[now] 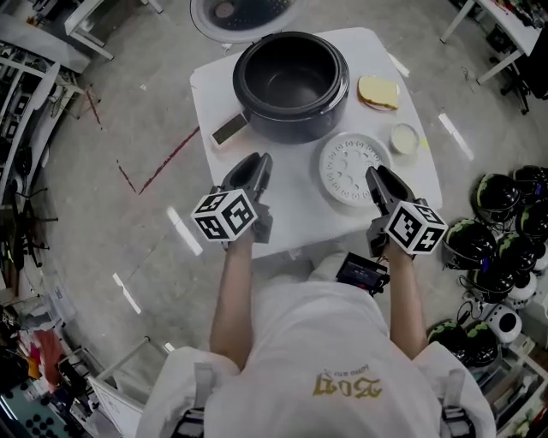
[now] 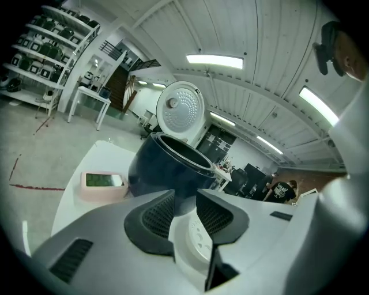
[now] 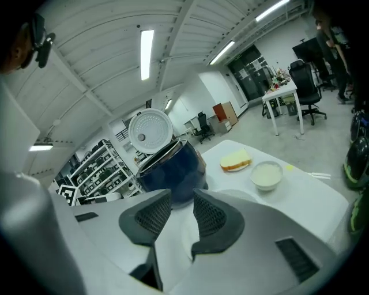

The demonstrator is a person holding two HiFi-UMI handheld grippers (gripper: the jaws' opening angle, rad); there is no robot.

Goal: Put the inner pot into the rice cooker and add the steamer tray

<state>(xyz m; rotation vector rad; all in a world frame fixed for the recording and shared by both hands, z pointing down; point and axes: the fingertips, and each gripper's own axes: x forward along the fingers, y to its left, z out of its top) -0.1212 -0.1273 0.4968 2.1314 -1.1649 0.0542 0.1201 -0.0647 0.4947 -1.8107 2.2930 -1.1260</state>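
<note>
The dark rice cooker (image 1: 291, 84) stands at the back of the white table (image 1: 300, 218), its white lid (image 1: 242, 12) swung open behind it. Its interior looks dark; I cannot tell the inner pot apart from the body. The round white steamer tray (image 1: 353, 167) lies flat in front of the cooker, to the right. My left gripper (image 1: 255, 165) hovers open over the table's front left, aimed at the cooker (image 2: 173, 167), with the tray (image 2: 199, 245) showing below its jaws. My right gripper (image 1: 377, 178) is open at the tray's near right edge. Nothing sits between either pair of jaws.
A pale control panel with a display (image 1: 229, 130) juts from the cooker's front left. A plate with a yellow slice (image 1: 378, 91) and a small white bowl (image 1: 404, 138) stand at the table's right. Helmets (image 1: 501, 231) are heaped on the floor to the right.
</note>
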